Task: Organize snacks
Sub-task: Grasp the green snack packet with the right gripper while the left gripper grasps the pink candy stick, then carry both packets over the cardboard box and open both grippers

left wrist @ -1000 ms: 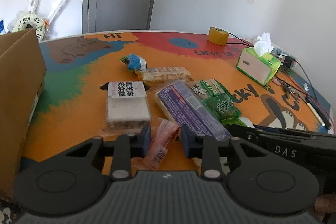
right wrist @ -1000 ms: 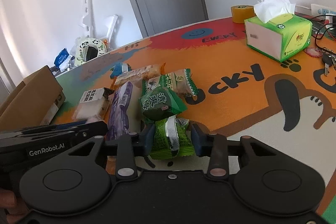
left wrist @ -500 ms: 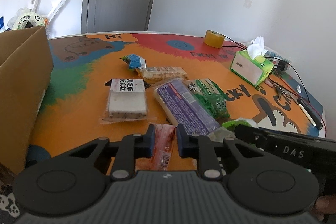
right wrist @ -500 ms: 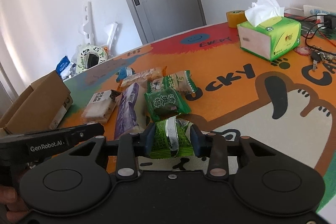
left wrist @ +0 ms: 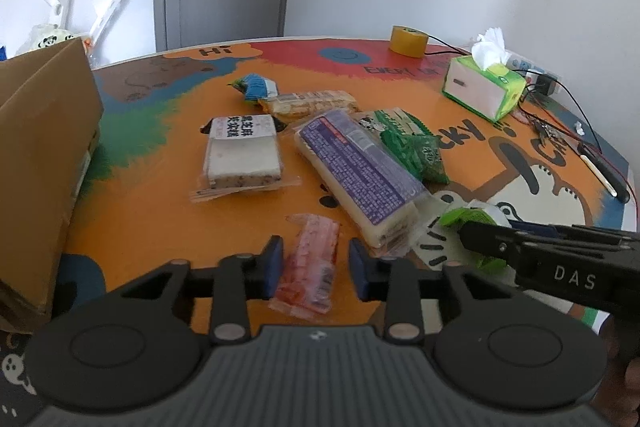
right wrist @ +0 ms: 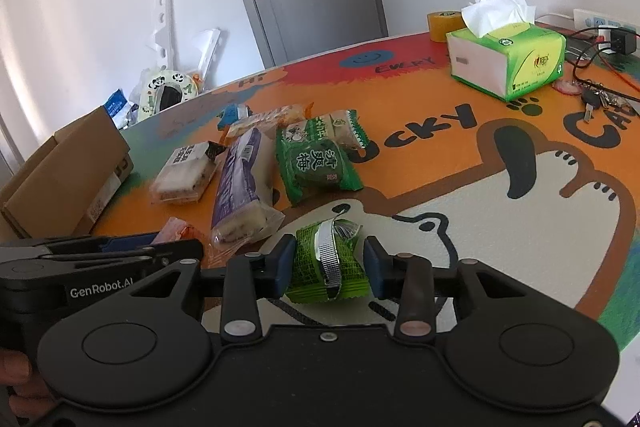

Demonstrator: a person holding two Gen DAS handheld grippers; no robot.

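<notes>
While both grippers reach low over the painted counter [left wrist: 168, 211], we see the left gripper [left wrist: 316, 261] with its fingers drawn in on a pink snack packet [left wrist: 314, 267]; they have just been closing on it. The right gripper [right wrist: 330, 265] has its fingers pressed against the sides of a small green snack packet [right wrist: 326, 263], which it grips near the counter's near edge. Beyond them lie a purple-labelled cake bar [left wrist: 356, 167], a white cake slice [left wrist: 242, 155] and a dark green plum packet [right wrist: 316, 167]. A cardboard box [left wrist: 40, 155] stands at the left, a green tissue box [right wrist: 508, 63] far right.
</notes>
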